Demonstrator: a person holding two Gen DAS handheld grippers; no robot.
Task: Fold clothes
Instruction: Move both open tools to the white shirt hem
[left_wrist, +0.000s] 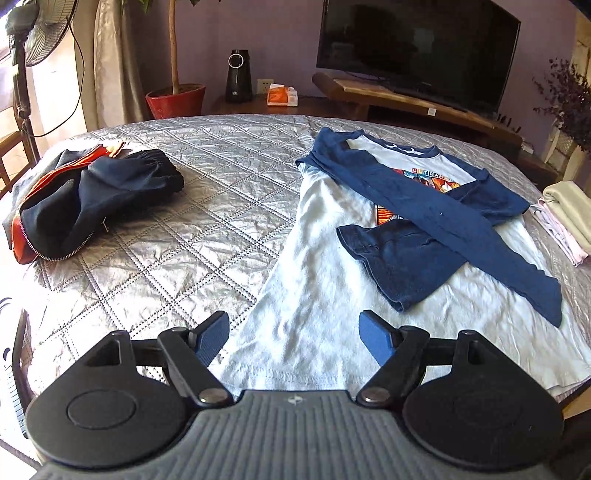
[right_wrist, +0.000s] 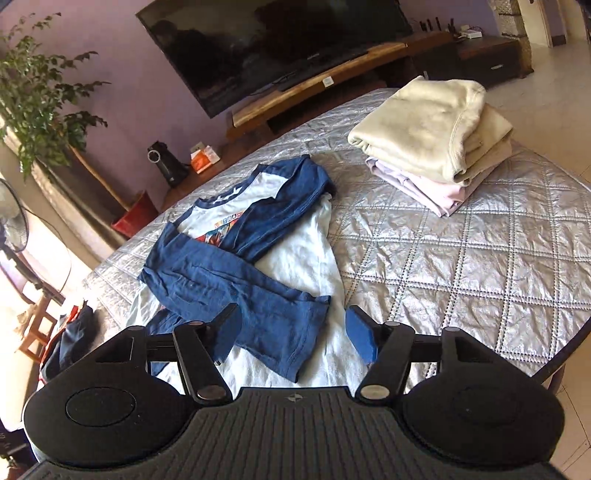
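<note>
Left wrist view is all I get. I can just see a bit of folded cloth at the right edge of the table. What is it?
Observer: A stack of folded clothes: a thick cream piece on top, a pale pink one under it.
Operator: And the other tongs, where are they?
Observer: The right tongs hang open over the near part of the shirt, above a blue sleeve, with nothing between the pads.
Operator: Is there anything on the table beyond that stack?
Observer: No, only the silver quilted cover runs on to the table's rounded edge, with pale floor tiles past it.
</note>
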